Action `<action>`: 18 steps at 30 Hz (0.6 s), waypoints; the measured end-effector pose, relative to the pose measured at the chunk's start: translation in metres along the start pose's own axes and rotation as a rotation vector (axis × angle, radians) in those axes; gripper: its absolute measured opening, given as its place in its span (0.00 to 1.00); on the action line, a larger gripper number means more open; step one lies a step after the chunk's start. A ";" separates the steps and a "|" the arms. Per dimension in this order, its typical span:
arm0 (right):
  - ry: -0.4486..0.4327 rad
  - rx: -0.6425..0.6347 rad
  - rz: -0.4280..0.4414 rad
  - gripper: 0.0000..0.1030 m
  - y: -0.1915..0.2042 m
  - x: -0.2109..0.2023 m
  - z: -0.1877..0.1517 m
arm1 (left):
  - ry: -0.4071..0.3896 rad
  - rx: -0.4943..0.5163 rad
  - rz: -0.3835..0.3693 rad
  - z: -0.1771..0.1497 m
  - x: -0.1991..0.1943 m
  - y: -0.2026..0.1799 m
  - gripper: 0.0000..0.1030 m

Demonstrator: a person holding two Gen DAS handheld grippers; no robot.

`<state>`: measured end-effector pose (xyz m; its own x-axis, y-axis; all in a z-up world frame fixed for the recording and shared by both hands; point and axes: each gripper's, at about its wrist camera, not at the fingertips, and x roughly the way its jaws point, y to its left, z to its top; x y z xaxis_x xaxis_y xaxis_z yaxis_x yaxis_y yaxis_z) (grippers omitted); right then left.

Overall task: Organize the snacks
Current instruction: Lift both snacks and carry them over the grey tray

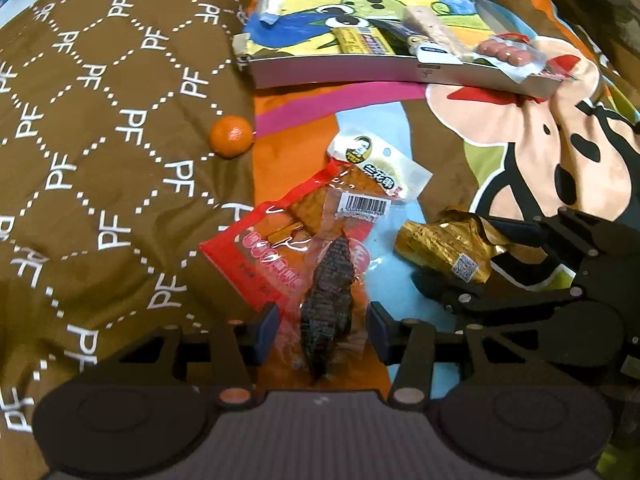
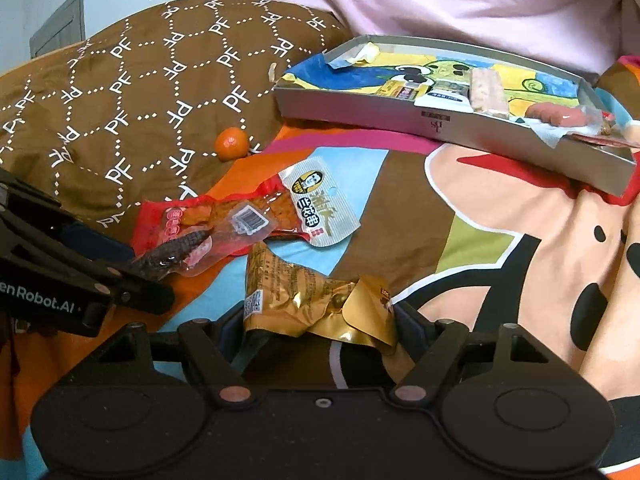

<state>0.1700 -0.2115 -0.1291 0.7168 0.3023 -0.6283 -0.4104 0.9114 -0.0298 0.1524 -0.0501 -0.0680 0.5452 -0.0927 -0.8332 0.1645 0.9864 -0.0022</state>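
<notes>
Bright cartoon bedspread (image 1: 460,152) carries a shallow grey cardboard box (image 2: 360,114) holding wrapped snack bars (image 2: 486,88) and pink sausages (image 2: 554,114). Nearer than the box, the right gripper (image 2: 320,320) clamps a crinkly gold foil packet (image 2: 304,300). Beside it, the left gripper (image 1: 322,324) clamps a clear packet of dark dried fish (image 1: 328,292), its long side pointing toward the box.

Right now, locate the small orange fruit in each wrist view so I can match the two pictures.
Left wrist view: the orange fruit lies left of centre, at the edge of the brown PF-patterned quilt.
Right wrist view: the fruit lies upper left of centre, at the same quilt's edge.
Shared landmark: the grey snack box, up and to the right of the fruit in both views.
</notes>
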 end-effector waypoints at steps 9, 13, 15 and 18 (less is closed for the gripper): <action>-0.035 0.045 0.002 0.75 -0.005 -0.004 -0.001 | -0.012 -0.036 0.023 0.000 -0.004 -0.002 0.50; -0.069 0.074 -0.001 0.75 -0.009 -0.009 0.000 | -0.036 -0.067 0.014 -0.001 -0.009 0.000 0.50; -0.085 0.079 -0.002 0.75 -0.010 -0.011 0.000 | -0.049 -0.080 0.005 -0.001 -0.011 0.002 0.50; -0.101 0.077 -0.004 0.75 -0.009 -0.013 0.001 | -0.058 -0.084 0.004 -0.001 -0.013 0.002 0.50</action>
<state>0.1651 -0.2237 -0.1192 0.7728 0.3219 -0.5469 -0.3659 0.9302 0.0304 0.1448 -0.0469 -0.0574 0.5931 -0.0945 -0.7996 0.0941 0.9944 -0.0477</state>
